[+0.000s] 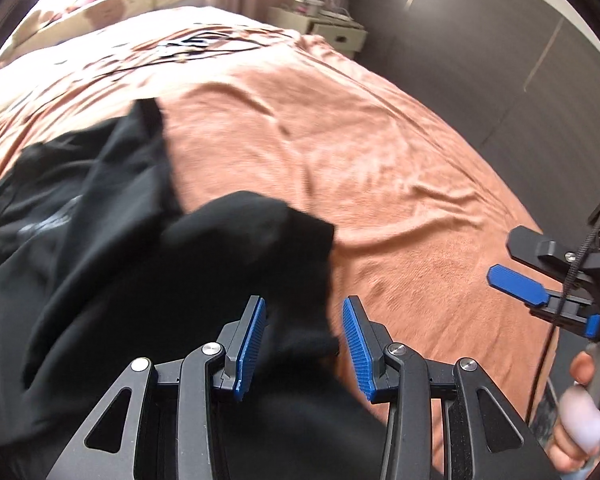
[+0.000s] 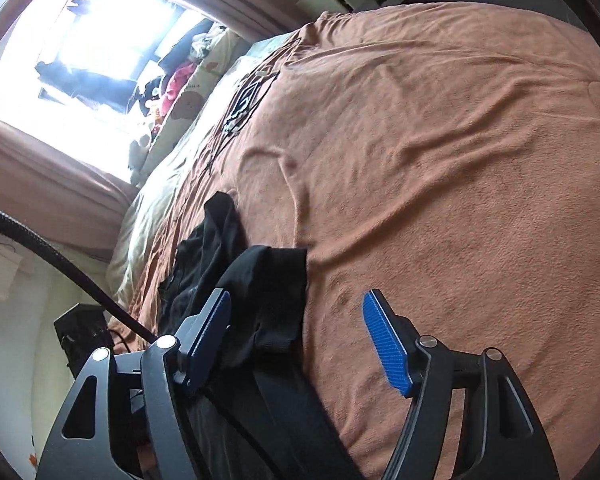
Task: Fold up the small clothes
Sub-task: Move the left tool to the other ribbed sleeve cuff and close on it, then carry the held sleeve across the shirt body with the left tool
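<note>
A crumpled black garment [image 1: 100,248] lies on the left part of an orange bedspread [image 1: 380,152]. One folded corner of it [image 1: 268,236] reaches between the blue pads of my left gripper [image 1: 305,320], which stands open over the cloth. My right gripper [image 1: 504,258] enters from the right edge, held by a hand [image 1: 584,420], and is apart from the garment. In the right wrist view the right gripper [image 2: 300,320] is wide open. The black garment [image 2: 260,280] lies beside its left finger, with bare bedspread [image 2: 460,200] under its right finger.
A pale bedside cabinet [image 1: 332,24] stands at the bed's far corner beside a dark wardrobe front [image 1: 520,60]. Pillows and soft toys [image 2: 172,92] line the bed under a bright window [image 2: 100,40]. A black cable [image 2: 60,264] crosses at the left. The bedspread's right half is open.
</note>
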Available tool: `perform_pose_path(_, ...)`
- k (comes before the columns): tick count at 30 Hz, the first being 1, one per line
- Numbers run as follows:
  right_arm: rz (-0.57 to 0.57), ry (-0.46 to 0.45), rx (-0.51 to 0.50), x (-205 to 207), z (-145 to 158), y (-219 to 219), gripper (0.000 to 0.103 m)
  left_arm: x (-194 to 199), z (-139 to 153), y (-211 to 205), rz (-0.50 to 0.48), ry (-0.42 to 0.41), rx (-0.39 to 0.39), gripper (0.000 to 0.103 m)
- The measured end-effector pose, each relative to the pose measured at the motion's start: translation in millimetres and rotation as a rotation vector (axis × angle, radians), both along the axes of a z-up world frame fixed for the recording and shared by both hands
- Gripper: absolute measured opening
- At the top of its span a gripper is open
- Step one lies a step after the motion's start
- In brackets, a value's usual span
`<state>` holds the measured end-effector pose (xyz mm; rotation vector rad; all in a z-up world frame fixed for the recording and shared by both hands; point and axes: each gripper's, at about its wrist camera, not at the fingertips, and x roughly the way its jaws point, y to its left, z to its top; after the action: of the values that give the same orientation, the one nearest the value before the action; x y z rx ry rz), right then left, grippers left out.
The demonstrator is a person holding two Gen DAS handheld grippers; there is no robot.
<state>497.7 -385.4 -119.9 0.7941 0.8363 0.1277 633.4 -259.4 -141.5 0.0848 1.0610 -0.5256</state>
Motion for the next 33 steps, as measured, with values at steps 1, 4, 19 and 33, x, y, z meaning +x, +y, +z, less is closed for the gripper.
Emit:
perform_pose_path(1, -0.011, 0.002, -0.001, -0.6, 0.4, -3.3, 0.067, 2.8, -3.1, -7.1, -0.008, -0.002, 0.013, 0.043)
perform_pose_path(4, -0.029, 0.008, 0.002, -0.5, 0.9, -8.8, 0.067, 12.6, -16.3, -31.2, -0.032, -0.004, 0.064, 0.043)
perform_pose_path(19, -0.026, -0.019, 0.000, -4.9, 12.4, -6.6, 0.067, 40.2, -55.8, -41.1, 0.040, -0.003, 0.129, 0.042)
perform_pose_path(33, 0.004, -0.022, 0.001, 10.1, 9.6, -0.2, 0.067, 53.3, -34.1, -1.3, 0.129, 0.048, -0.033, 0.007)
